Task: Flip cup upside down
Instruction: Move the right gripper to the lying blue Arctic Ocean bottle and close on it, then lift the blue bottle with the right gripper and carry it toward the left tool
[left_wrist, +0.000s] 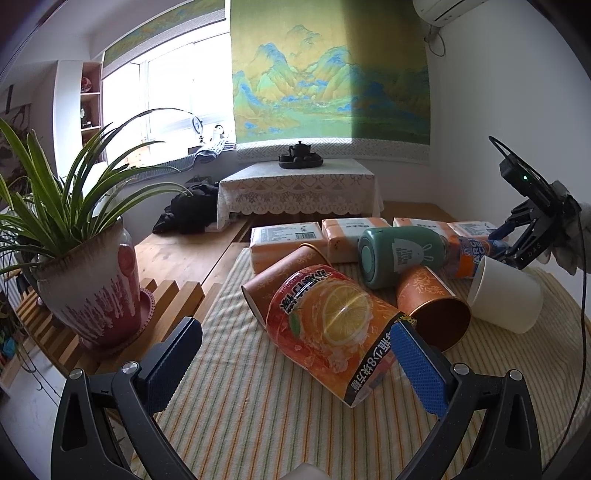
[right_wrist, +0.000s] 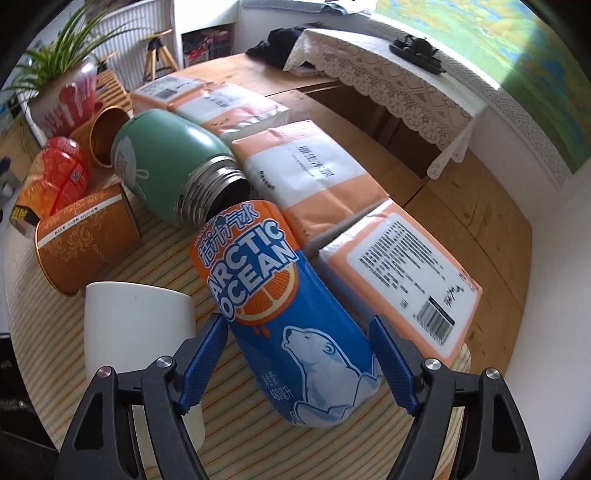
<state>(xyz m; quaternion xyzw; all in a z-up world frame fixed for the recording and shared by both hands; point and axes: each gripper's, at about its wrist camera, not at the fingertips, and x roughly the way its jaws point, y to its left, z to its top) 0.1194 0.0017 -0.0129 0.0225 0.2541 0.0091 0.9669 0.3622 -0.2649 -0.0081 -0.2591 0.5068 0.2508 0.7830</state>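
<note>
Several cups lie on their sides on a striped cloth (left_wrist: 258, 417). A red-orange lemon-print cup (left_wrist: 325, 325) lies just ahead of my open left gripper (left_wrist: 295, 373), its near end beside the right blue pad (left_wrist: 421, 373). Two orange paper cups (left_wrist: 432, 302) lie behind it. A white cup (left_wrist: 506, 295) lies at the right, also in the right wrist view (right_wrist: 136, 332). My open right gripper (right_wrist: 299, 363) straddles the blue Arctic Ocean cup (right_wrist: 295, 332), fingers on either side; I cannot tell whether they touch it. A green flask (right_wrist: 166, 166) lies beyond it.
Several orange tissue packs (right_wrist: 314, 177) line the far edge of the cloth. A potted plant (left_wrist: 88, 280) stands on a wooden slatted stand at the left. A low table with a lace cloth (left_wrist: 299, 192) and tea set stands behind, under a wall painting.
</note>
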